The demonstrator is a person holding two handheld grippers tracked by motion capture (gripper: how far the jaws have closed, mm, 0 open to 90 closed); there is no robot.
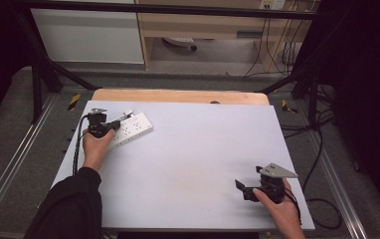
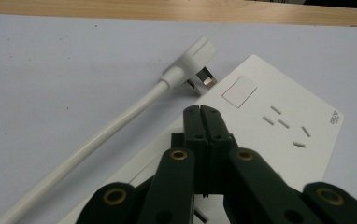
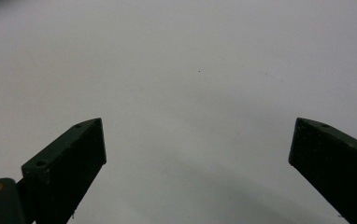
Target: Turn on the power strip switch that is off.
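Resting over the white power strip at the table's far-left corner, left gripper has jaws pressed together w/ nothing between. White plug lies just beside the strip's end, cable trailing off. Right gripper sits near-right, well apart, jaws spread wide & empty.

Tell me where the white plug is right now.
The white plug lies unplugged on the table's far left in the high view, beside the power strip corner, just beyond the shut left tool.
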